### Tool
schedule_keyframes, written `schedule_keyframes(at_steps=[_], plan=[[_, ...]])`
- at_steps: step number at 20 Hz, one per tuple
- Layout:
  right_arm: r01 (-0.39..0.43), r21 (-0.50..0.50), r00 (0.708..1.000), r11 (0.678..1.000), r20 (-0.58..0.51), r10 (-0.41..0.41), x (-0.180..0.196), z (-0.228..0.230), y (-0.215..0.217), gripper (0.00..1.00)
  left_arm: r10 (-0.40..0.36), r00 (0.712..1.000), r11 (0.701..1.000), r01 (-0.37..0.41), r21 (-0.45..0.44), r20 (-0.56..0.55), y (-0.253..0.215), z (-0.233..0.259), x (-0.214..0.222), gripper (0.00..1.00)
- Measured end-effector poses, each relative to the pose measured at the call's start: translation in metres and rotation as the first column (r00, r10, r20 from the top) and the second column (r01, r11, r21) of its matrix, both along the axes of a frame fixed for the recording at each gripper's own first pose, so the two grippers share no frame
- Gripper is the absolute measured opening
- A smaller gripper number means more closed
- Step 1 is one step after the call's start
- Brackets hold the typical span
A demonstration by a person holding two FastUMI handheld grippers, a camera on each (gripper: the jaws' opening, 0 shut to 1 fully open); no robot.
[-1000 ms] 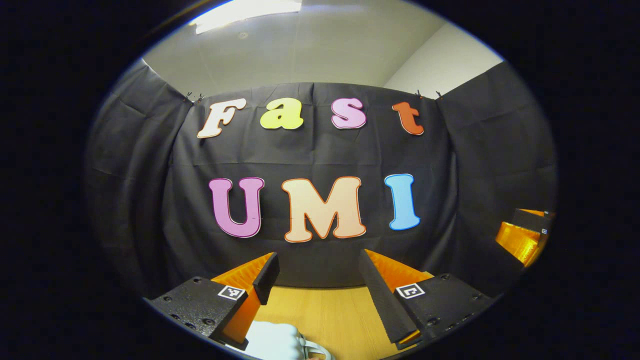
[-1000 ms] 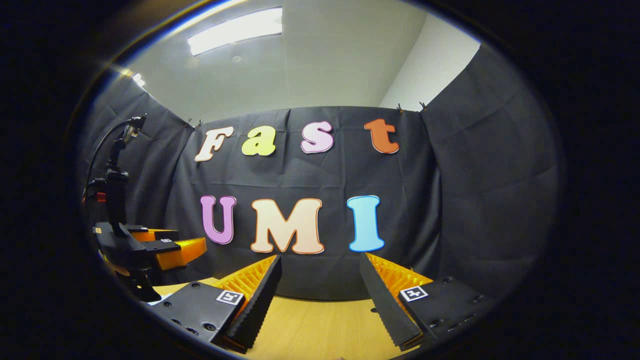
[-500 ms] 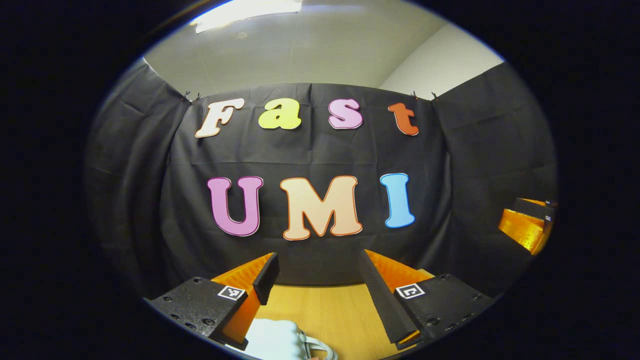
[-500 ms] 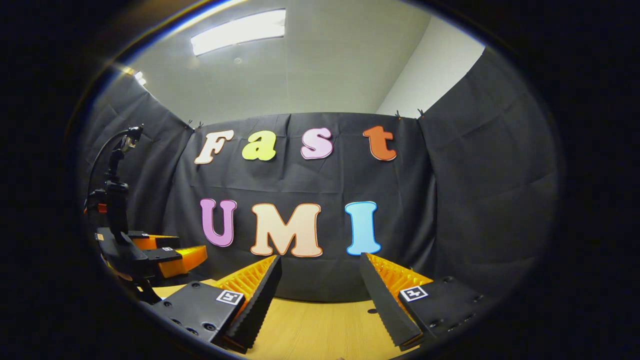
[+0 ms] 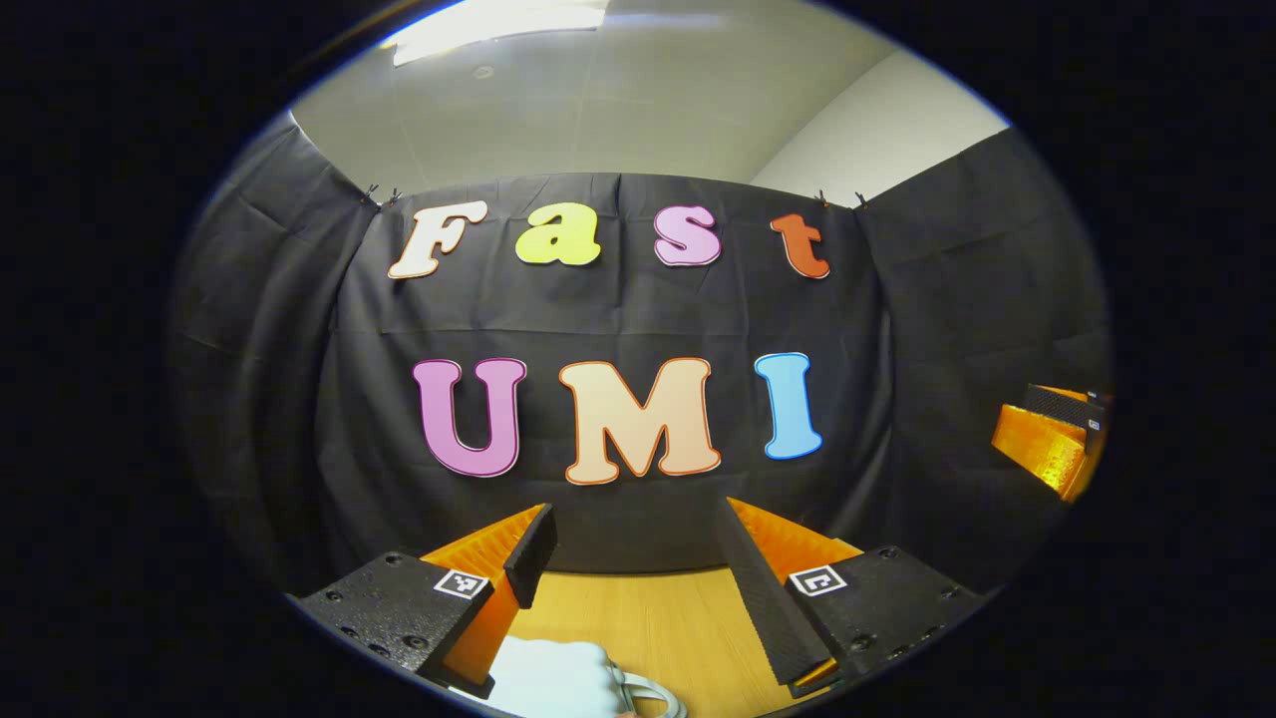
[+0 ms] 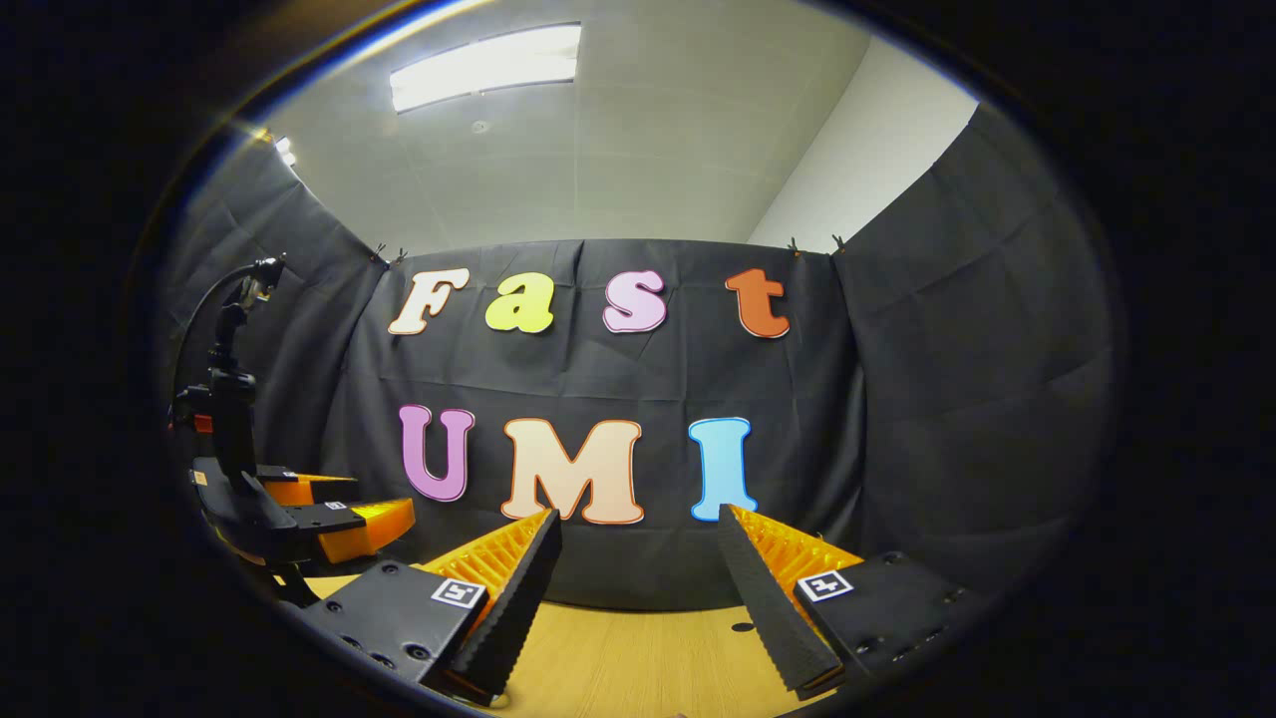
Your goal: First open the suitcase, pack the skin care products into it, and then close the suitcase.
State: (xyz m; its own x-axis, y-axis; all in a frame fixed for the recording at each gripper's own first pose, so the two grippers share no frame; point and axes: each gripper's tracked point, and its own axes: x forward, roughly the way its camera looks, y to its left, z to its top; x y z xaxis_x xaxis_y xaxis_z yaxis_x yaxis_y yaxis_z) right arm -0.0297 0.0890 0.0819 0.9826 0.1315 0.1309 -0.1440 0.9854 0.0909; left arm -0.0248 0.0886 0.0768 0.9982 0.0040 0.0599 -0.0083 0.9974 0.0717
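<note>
In the left gripper view my left gripper (image 5: 633,543) is open over the wooden table (image 5: 658,618), nothing between its fingers. Just below it, at the bottom edge, lies a pale rounded object with a light handle-like loop (image 5: 558,683); most of it is cut off. My right gripper (image 6: 638,548) is open too, held above the table (image 6: 638,668) and facing the black cloth wall. The left gripper (image 6: 334,509) also appears at the far left of the right gripper view, and the right gripper's fingers (image 5: 1047,439) at the far right of the left gripper view.
Black cloth walls close the booth at the back and on both sides. A dark stand with a curved cable (image 6: 224,379) rises at the left of the right gripper view. A small dark spot (image 6: 740,627) marks the table near the back wall.
Both views have tilted slightly upward, the right more, so the wall sits lower in frame. More of the pale object's loop shows under the left gripper. Both grippers stay open.
</note>
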Motion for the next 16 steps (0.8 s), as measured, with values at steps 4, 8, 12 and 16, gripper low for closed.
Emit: schedule_keyframes(at_steps=[4, 8, 12, 16], plan=[[0.013, -0.001, 1.000, 1.000, 0.001, -0.013, -0.003, 0.002, -0.001, 0.97, -0.014, 1.000, 1.000, 0.014, -0.003, -0.004, -0.001, 0.000, 0.001, 0.94], [0.026, -0.012, 1.000, 1.000, 0.001, -0.026, -0.006, 0.004, -0.003, 0.97, -0.026, 1.000, 1.000, 0.026, -0.004, 0.001, -0.003, 0.002, 0.003, 0.94], [0.039, -0.016, 0.999, 0.999, 0.003, -0.039, -0.010, 0.007, -0.007, 0.97, -0.040, 0.999, 0.999, 0.040, 0.005, 0.001, -0.006, 0.003, 0.004, 0.93], [0.047, -0.018, 0.999, 0.999, -0.002, -0.047, -0.012, 0.007, -0.009, 0.97, -0.054, 0.999, 0.999, 0.054, 0.002, -0.004, -0.011, 0.002, 0.005, 0.94]])
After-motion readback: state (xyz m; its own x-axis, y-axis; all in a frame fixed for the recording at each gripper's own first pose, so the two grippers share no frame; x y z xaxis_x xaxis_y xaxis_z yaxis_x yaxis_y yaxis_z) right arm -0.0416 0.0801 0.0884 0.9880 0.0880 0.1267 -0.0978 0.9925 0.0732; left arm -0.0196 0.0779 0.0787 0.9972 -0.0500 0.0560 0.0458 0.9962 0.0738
